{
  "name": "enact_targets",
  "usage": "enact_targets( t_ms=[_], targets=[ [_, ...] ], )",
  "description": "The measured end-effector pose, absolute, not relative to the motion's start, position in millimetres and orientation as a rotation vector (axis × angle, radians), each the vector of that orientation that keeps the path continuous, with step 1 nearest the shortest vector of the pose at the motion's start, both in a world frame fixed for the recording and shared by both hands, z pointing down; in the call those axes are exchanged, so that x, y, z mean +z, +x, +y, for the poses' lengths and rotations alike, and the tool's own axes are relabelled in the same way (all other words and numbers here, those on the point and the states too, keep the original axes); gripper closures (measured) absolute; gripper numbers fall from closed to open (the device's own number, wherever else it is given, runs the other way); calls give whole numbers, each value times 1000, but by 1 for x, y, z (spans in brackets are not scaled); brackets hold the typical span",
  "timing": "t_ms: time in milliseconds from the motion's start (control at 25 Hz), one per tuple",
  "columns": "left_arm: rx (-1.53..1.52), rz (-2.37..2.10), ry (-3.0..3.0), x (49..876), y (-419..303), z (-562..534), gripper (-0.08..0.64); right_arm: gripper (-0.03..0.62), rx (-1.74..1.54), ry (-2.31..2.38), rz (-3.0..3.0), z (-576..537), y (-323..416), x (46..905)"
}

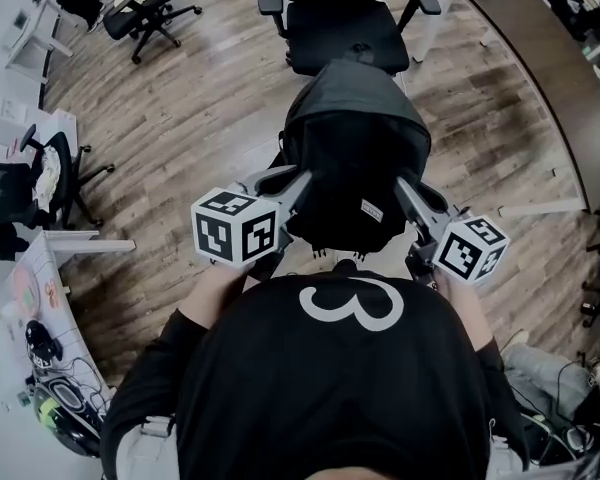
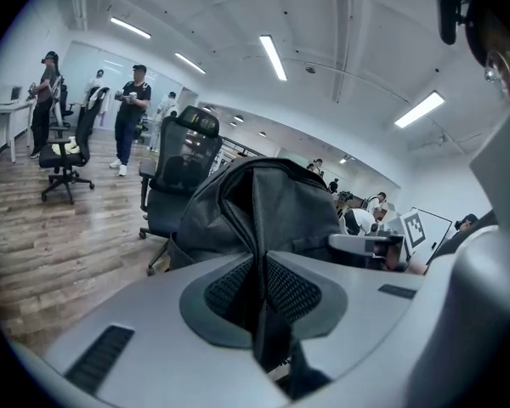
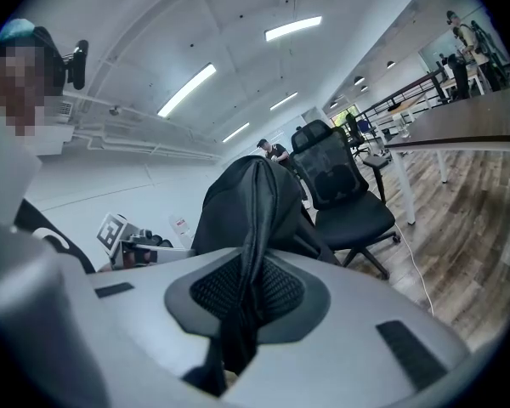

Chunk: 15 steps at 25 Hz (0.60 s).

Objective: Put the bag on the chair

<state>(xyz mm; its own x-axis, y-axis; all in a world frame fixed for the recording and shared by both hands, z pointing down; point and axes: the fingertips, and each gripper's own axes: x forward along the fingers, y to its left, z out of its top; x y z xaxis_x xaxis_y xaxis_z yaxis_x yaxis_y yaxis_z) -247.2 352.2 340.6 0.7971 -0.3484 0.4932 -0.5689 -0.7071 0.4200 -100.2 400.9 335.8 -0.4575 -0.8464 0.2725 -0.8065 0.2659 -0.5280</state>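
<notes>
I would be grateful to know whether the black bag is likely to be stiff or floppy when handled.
Probably floppy: the bag bunches into folds where the left gripper and right gripper pinch its fabric. It hangs rounded, so it likely holds some contents. On the chair it may slump over.

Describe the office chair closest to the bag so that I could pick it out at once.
Find the wooden floor and the black bag held up over it. Just beyond the bag stands a black office chair with armrests; the other chairs stand far off to the left, beside white desks.
</notes>
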Motion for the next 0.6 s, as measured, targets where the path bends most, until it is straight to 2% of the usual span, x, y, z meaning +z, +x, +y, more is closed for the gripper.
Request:
enact_targets(
  t_ms=[600],
  targets=[
    [473, -730, 2445, 328, -180, 334, 500, 537, -897, -1545, 2470, 376, -31, 325]
  ],
)
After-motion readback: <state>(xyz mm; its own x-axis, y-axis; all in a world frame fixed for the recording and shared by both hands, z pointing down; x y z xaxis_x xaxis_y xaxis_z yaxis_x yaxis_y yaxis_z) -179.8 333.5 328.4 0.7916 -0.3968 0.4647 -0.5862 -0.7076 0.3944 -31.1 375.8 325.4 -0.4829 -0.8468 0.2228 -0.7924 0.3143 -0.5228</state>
